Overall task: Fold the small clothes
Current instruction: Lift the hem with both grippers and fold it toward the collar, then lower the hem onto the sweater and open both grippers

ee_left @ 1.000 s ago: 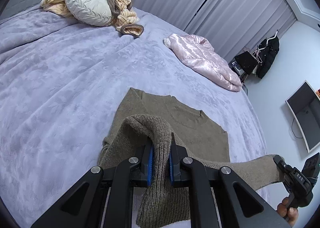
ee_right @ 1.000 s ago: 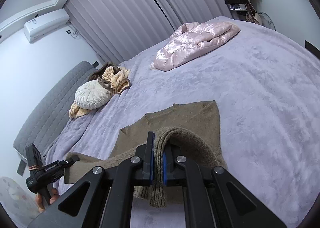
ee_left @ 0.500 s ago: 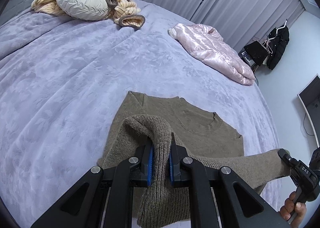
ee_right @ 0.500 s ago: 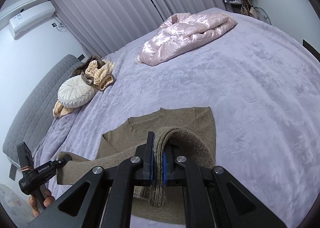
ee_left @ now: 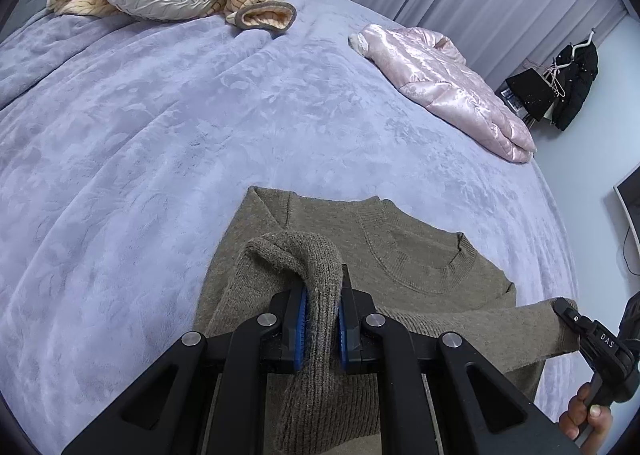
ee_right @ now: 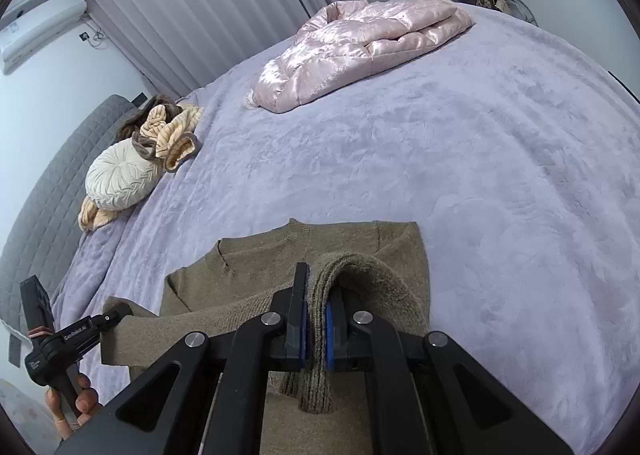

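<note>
The left gripper point(ee_left: 322, 325) and the right gripper point(ee_right: 316, 335) each pinch a corner of the brown sweater point(ee_left: 420, 267), whose hem hangs stretched between them. Its collar lies on the bed point(ee_left: 160, 135) ahead of the fingers. A neat fold probably needs both corners level, lowered evenly onto the shoulders.

The brown sweater point(ee_left: 420, 267) runs under both claw frames, so its lower body is hidden and cut off by the bottom edge. The hand point(ee_left: 586, 417) gripping the right claw's handle is cropped at the corner. Items on the clothes rack point(ee_left: 560, 87) are too small to identify.
</note>
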